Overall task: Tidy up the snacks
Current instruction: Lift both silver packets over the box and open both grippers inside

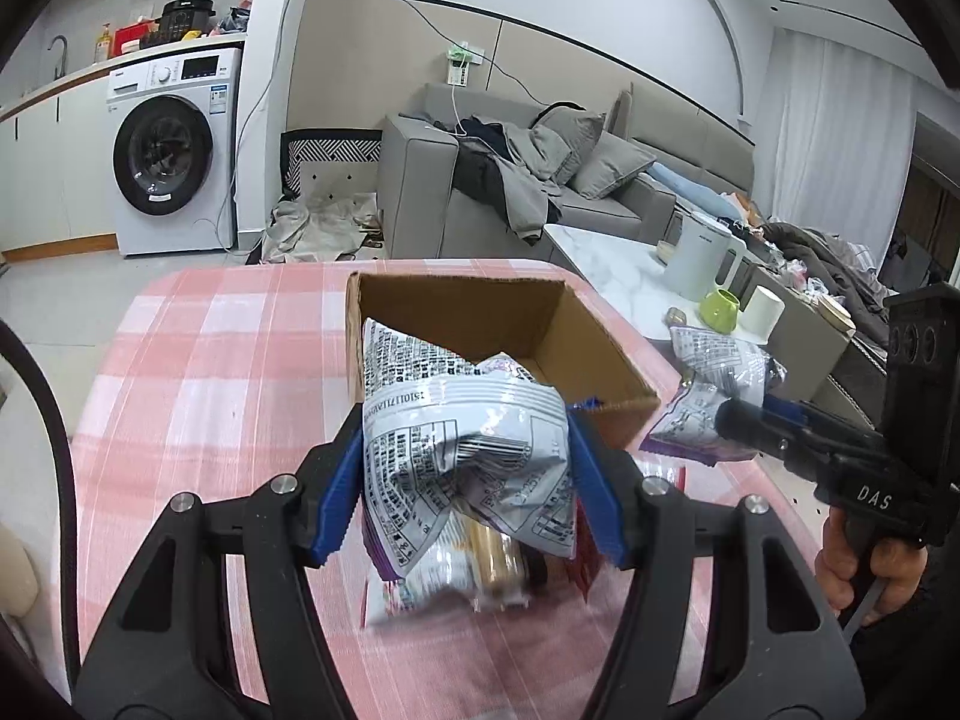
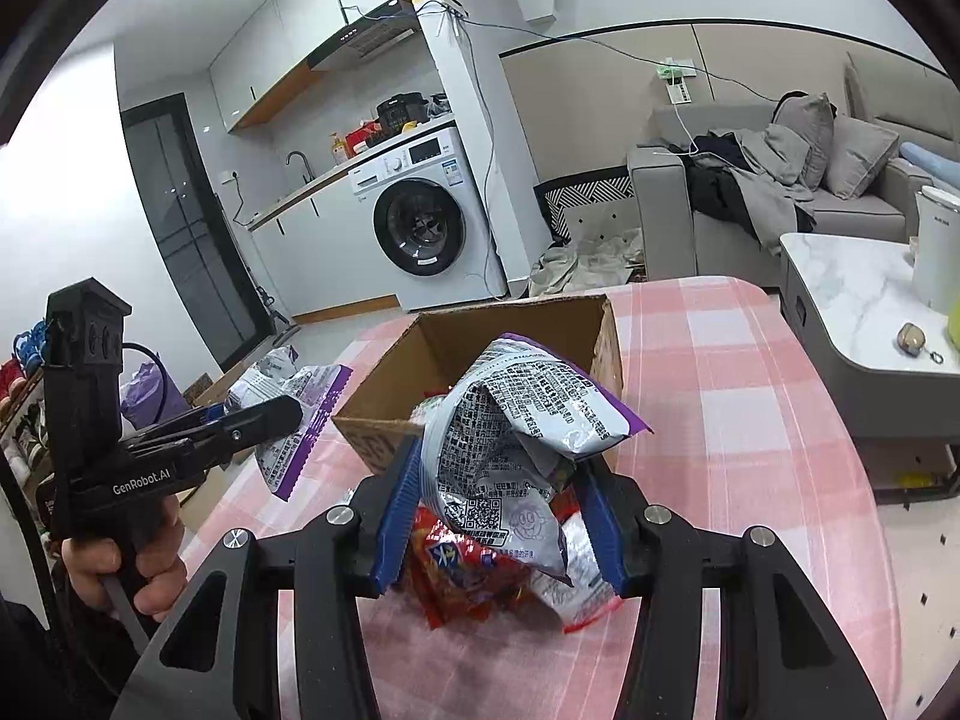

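The left tool (image 1: 465, 468) is clenched on a crumpled silver-and-purple foil snack bag (image 1: 462, 450); both blue ribbed pads (image 1: 339, 498) press its sides, and the bag is held clear above the worktop covered with a pink-and-white checked cloth (image 1: 210, 372). The right tool (image 2: 495, 516) is likewise clenched on a second silver-and-purple foil snack bag (image 2: 516, 420), gripped at its lower part, with the upper part folded over above the pads. An open brown cardboard box (image 1: 540, 324) stands on the worktop directly ahead of both tools; each held bag sits in front of its near wall. Beneath the tools, a loose pile of snack packets (image 2: 480, 576), red and silver, lies on the cloth. In the left wrist view, the right tool appears at the right edge, held by a hand (image 1: 864, 564).
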Available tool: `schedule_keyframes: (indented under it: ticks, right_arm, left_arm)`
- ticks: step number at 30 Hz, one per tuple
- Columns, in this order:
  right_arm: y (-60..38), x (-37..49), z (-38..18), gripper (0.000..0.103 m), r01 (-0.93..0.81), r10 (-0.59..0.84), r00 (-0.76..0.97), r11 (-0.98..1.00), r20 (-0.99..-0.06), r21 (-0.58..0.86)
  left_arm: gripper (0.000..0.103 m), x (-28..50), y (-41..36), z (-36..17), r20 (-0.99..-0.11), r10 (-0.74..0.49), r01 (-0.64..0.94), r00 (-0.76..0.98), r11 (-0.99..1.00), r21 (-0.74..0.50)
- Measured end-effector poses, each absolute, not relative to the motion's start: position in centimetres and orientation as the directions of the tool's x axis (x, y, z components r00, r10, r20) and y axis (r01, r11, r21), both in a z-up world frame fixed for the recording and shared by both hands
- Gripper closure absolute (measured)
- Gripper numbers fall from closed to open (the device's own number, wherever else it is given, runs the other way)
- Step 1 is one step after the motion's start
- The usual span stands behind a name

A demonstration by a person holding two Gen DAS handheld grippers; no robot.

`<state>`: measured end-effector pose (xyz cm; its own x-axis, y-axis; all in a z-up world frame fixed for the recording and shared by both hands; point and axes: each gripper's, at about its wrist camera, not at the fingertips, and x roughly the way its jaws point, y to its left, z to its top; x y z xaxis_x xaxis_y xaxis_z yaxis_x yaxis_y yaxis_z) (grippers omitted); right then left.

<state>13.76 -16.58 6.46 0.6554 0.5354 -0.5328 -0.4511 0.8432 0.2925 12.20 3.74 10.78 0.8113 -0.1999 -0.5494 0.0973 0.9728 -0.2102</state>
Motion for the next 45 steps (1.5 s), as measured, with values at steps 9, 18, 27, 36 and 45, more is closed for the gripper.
schedule_keyframes:
  ticks: [9,18,27,36,45]
  right_arm:
    - [-15.0,16.8,7.1,0.052,-0.464,0.531,0.657,0.844,-0.535,0.269]
    - [-13.1,19.9,7.2,0.052,-0.482,0.538,0.645,0.838,-0.543,0.257]
    - [-11.6,22.3,6.3,0.052,-0.494,0.538,0.621,0.834,-0.570,0.248]
    - [-10.3,24.2,5.3,0.052,-0.506,0.531,0.596,0.831,-0.602,0.232]
    - [-10.1,25.2,4.4,0.052,-0.504,0.522,0.585,0.834,-0.621,0.227]
  left_arm:
    - [0.042,16.8,4.0,11.9,-0.528,-0.162,0.079,0.833,0.981,-0.177]
    - [0.042,21.8,3.7,11.2,-0.545,-0.143,0.075,0.826,0.986,-0.146]
    - [0.042,25.9,3.2,9.2,-0.569,-0.140,0.074,0.810,0.988,-0.138]
    - [0.042,28.7,3.2,7.4,-0.594,-0.139,0.070,0.792,0.988,-0.137]
    - [0.042,30.3,3.0,6.2,-0.612,-0.145,0.074,0.778,0.987,-0.140]
